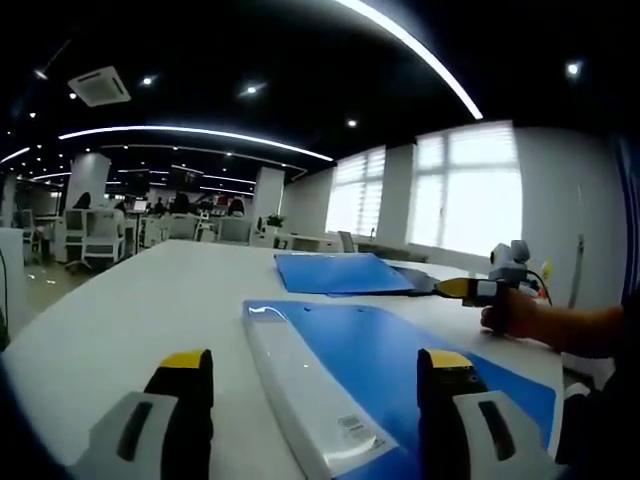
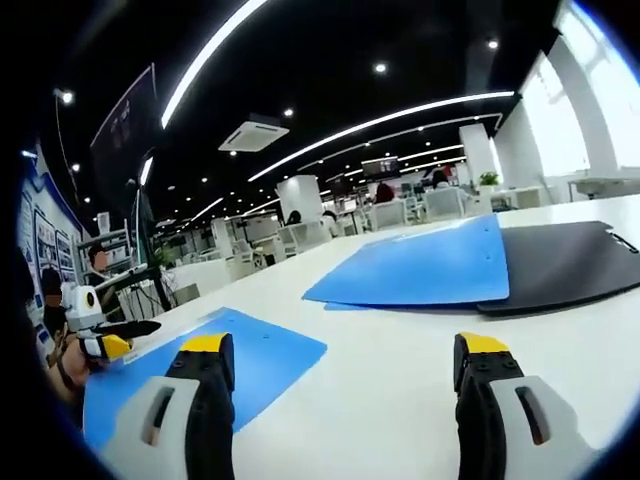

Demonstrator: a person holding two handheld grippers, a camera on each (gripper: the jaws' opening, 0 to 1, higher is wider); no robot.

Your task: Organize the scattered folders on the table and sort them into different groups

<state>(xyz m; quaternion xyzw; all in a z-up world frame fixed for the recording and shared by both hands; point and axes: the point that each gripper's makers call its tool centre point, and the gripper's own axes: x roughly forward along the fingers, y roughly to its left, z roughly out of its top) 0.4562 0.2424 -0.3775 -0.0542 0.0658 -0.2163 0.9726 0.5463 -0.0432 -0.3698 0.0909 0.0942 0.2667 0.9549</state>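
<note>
A blue folder with a white spine lies flat on the white table. My left gripper stands open just in front of it, jaws either side of its near end, nothing held. Farther back a second blue folder lies partly over a black folder. My right gripper comes in from the right, held by a hand, near the black folder. In the right gripper view, my right gripper is open over bare table; the near blue folder is left, the far blue folder and black folder ahead.
The left gripper shows at the far left beside the near folder. Bright windows line one wall. Desks, chairs and seated people fill the office beyond the table's far edge.
</note>
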